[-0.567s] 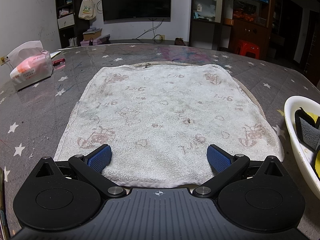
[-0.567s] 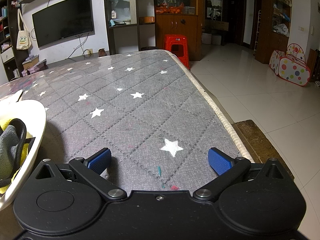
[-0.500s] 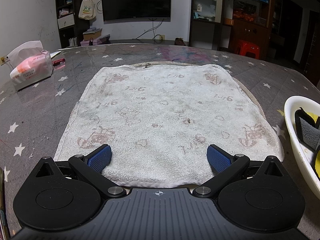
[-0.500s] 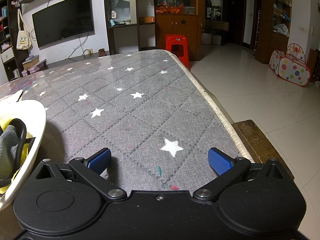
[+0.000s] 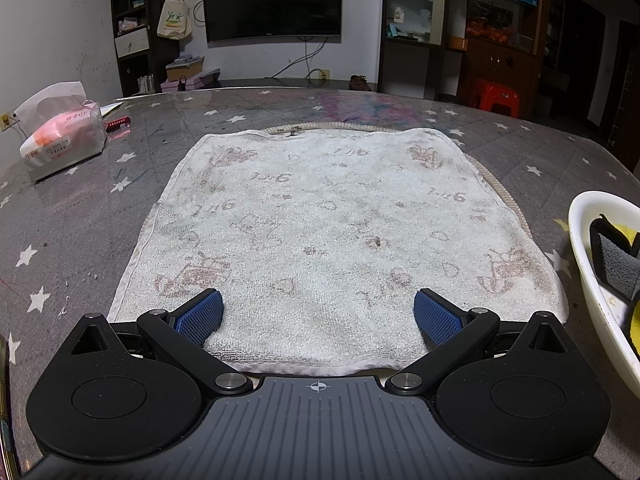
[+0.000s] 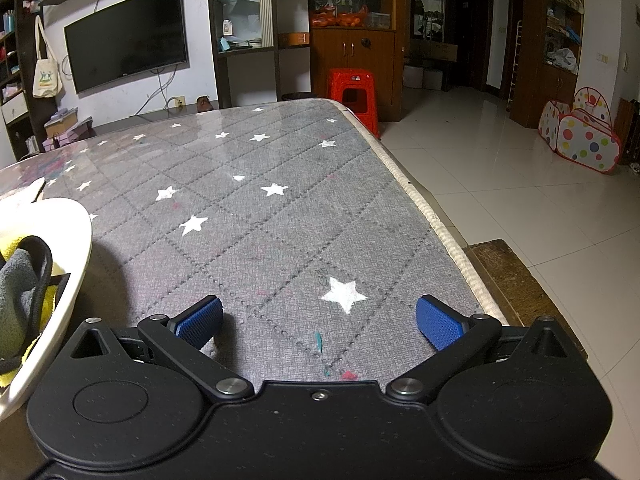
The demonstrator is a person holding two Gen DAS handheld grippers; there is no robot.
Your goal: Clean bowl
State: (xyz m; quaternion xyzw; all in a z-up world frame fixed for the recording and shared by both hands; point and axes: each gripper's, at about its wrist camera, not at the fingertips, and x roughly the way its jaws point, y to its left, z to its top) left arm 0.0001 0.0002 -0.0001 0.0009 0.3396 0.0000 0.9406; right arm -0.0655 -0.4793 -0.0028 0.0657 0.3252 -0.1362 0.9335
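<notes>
A white bowl (image 5: 588,280) stands on the table at the right edge of the left wrist view and at the left edge of the right wrist view (image 6: 76,256). A grey and yellow cloth with black trim (image 5: 616,260) lies inside it, also seen in the right wrist view (image 6: 20,300). My left gripper (image 5: 318,314) is open and empty, low over the near edge of a stained white towel (image 5: 332,232), left of the bowl. My right gripper (image 6: 320,320) is open and empty over the bare table, right of the bowl.
The table has a grey quilted cover with white stars (image 6: 280,220). A tissue pack (image 5: 60,140) lies at the far left. The table's right edge (image 6: 424,208) drops to a tiled floor, with a red stool (image 6: 352,92) beyond.
</notes>
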